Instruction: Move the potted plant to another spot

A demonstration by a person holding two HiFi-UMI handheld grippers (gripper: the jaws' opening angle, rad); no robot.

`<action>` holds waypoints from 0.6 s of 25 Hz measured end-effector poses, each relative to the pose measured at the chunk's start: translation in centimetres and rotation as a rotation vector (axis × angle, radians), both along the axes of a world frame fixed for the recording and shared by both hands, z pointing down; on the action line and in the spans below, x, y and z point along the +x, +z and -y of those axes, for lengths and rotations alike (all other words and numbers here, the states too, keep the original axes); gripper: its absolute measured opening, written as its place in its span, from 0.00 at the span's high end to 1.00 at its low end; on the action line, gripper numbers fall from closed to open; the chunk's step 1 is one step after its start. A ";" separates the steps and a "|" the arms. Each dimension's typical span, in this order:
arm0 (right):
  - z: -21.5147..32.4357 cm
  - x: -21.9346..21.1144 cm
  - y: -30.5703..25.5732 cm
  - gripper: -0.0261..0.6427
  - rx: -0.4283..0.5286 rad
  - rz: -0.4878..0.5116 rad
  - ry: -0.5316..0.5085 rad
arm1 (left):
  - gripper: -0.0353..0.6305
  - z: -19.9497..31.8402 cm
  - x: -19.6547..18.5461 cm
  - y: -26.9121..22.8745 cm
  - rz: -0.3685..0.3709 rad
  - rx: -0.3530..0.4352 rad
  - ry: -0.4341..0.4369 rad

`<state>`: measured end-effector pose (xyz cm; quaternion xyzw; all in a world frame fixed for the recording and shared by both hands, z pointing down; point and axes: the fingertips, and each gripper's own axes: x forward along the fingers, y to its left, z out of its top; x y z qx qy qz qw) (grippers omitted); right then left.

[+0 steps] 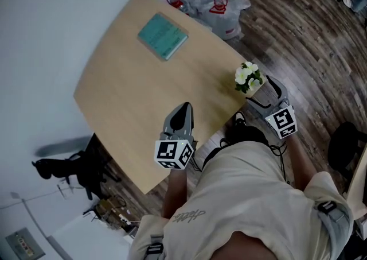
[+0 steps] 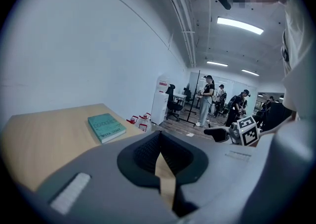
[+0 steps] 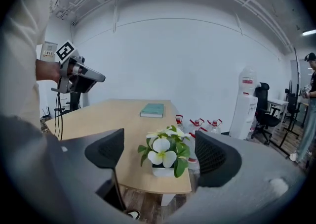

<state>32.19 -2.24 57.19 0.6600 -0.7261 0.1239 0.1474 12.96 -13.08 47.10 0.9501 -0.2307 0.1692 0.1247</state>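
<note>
**Inspector:** Where is the potted plant?

**Operator:** It stands upright at the tabletop corner nearest the person, close to the edge. It is well apart from the teal book on the far side.

**Inspector:** Right gripper?

**Operator:** Level with the plant. Its fingers are spread wide, with the flowers framed between them. Neither pad touches leaf or pot, and nothing is held.

**Inspector:** Left gripper?

**Operator:** Held over the tabletop's near edge, off to the left. Its fingers are pressed together on nothing, and it takes no part.

**Inspector:** What is the step in hand, in your judgement?

**Operator:** Approach to the grasp. I recommend going lower and further in, so the pads meet the white pot rather than the foliage, which would crush and give no hold. Close squarely on the pot's sides, lift straight up before travelling, and keep it upright.

**Inspector:** Risk?

**Operator:** The pot sits by the edge. If one pad lands before the other, it could tip toward the floor, so centre the pot first. The tabletop toward the book would serve for the set-down.
</note>
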 end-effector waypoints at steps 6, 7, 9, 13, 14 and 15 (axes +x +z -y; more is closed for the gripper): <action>-0.1 1.1 3.5 0.30 -0.072 0.078 -0.014 | 0.92 0.4 1.8 0.6 0.010 -0.013 -0.020; -0.1 1.0 4.0 0.30 -0.079 0.081 -0.017 | 0.92 0.2 2.1 0.6 0.009 -0.016 -0.016; -0.1 0.9 5.4 0.30 -0.099 0.076 -0.028 | 0.92 -0.1 2.5 0.7 0.013 -0.022 -0.006; 0.2 0.8 8.1 0.30 -0.157 0.076 -0.037 | 0.92 -0.2 2.6 1.1 0.028 -0.036 0.008; 0.4 0.7 8.7 0.30 -0.173 0.080 -0.037 | 0.92 -0.2 2.6 1.2 0.031 -0.037 0.010; 0.6 0.7 9.4 0.30 -0.190 0.083 -0.037 | 0.92 -0.1 2.5 1.2 0.035 -0.037 0.010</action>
